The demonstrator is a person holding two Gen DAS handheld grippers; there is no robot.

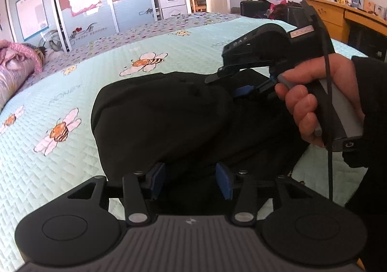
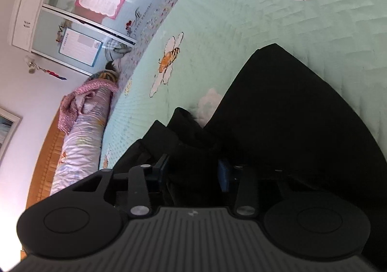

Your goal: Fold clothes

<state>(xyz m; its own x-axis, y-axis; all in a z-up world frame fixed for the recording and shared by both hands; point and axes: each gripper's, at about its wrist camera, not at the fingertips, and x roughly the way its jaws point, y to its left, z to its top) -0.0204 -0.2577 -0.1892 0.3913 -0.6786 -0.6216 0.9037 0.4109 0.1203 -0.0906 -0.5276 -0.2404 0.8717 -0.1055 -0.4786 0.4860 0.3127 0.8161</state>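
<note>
A black garment (image 1: pixel 157 114) lies bunched on the mint bedspread with bee prints (image 1: pixel 108 66). In the left wrist view my left gripper (image 1: pixel 191 180) sits low over the garment's near edge. Its blue pads (image 1: pixel 158 179) stand apart and dark cloth lies below the gap without being pinched. A person's hand (image 1: pixel 304 107) holds my right gripper (image 1: pixel 227 84) at the garment's right side, fingers pointing left. In the right wrist view the right gripper (image 2: pixel 192 172) has a thick fold of the black garment (image 2: pixel 278 114) filling the space between its pads.
A rolled floral quilt with a pink knit throw (image 2: pixel 79 114) lies at the head of the bed. Mirrored wardrobe doors (image 1: pixel 79 6) stand beyond the bed, and a wooden desk (image 1: pixel 338 15) is at the right. Bare bedspread (image 2: pixel 241 18) stretches around the garment.
</note>
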